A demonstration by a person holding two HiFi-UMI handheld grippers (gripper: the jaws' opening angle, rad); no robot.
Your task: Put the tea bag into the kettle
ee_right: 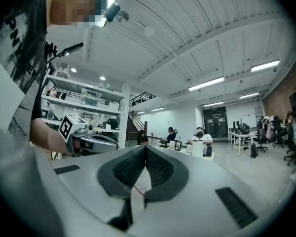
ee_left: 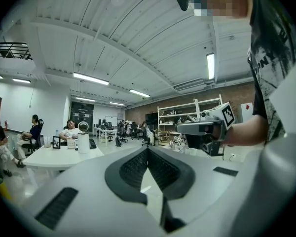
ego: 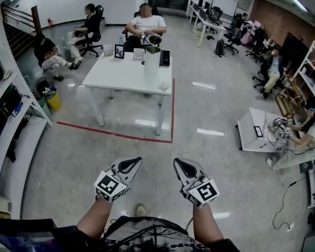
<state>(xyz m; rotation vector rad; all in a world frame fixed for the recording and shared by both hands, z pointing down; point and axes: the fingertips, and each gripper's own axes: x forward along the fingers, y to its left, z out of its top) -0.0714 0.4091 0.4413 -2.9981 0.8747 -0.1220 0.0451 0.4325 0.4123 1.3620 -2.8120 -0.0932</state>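
Left gripper and right gripper jaws are pressed together, empty; arriving unopened could knock the tea bag off the far counter.

Grey floor, white table, seemingly brick wall

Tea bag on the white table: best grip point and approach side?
Judging from the head view, the tea bag lies flat near the white table's near right corner, apart from the kettle. Come from above on the near side and pinch one edge. Too small here to tell a string or tag.
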